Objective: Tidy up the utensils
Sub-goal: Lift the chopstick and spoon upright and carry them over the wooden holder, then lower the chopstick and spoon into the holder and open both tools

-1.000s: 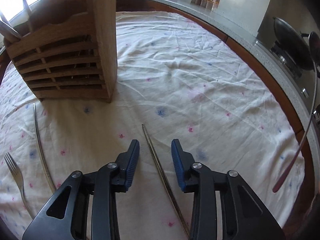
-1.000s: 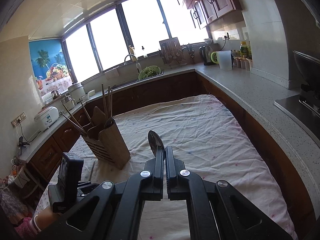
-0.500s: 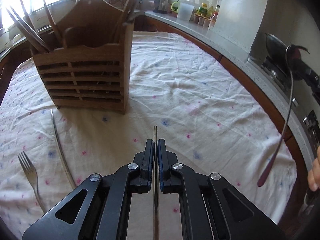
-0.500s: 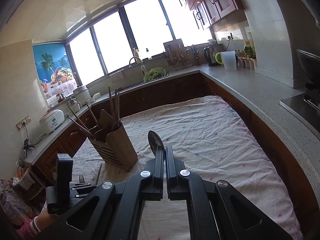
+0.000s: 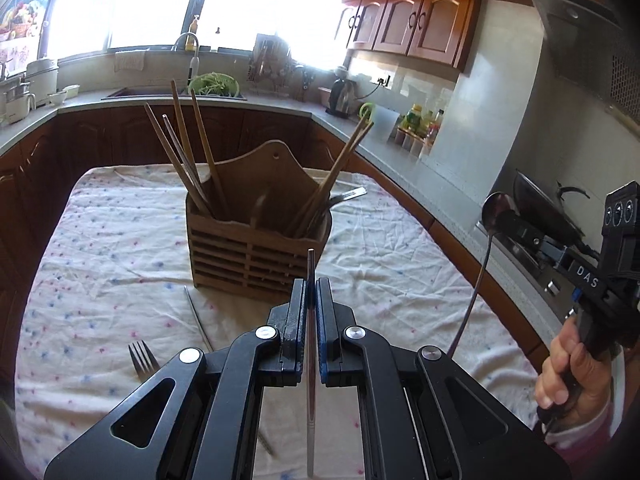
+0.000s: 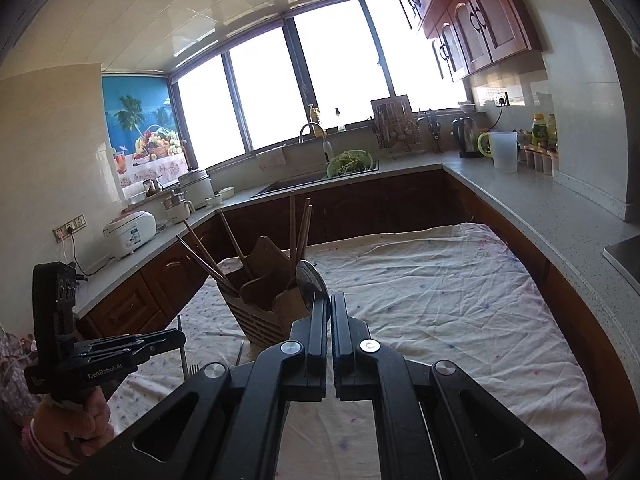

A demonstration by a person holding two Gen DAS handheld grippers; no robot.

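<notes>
My left gripper [image 5: 311, 286] is shut on a metal chopstick [image 5: 310, 344], held above the table and pointing at the wooden utensil holder [image 5: 256, 254]. The holder stands on the white cloth and holds several wooden chopsticks [image 5: 184, 152]. My right gripper [image 6: 329, 304] is shut on a metal spoon [image 6: 309, 282], bowl up; it also shows in the left wrist view [image 5: 496, 210] at the right, with the handle hanging down. The holder shows in the right wrist view [image 6: 264, 304] just beyond the spoon. The left gripper appears there at the lower left [image 6: 176, 338].
A fork [image 5: 142, 356] and another metal chopstick [image 5: 198, 318] lie on the cloth [image 5: 100, 248] left of my left gripper. Kitchen counters [image 6: 532, 200] wrap around the table, with a sink, a kettle and bottles. A wok [image 5: 548, 208] sits on the stove at the right.
My left gripper shut on the metal chopstick, lifted it off the cloth and tilted up toward the holder. My right gripper, still holding the spoon, moved a little closer to the holder.
</notes>
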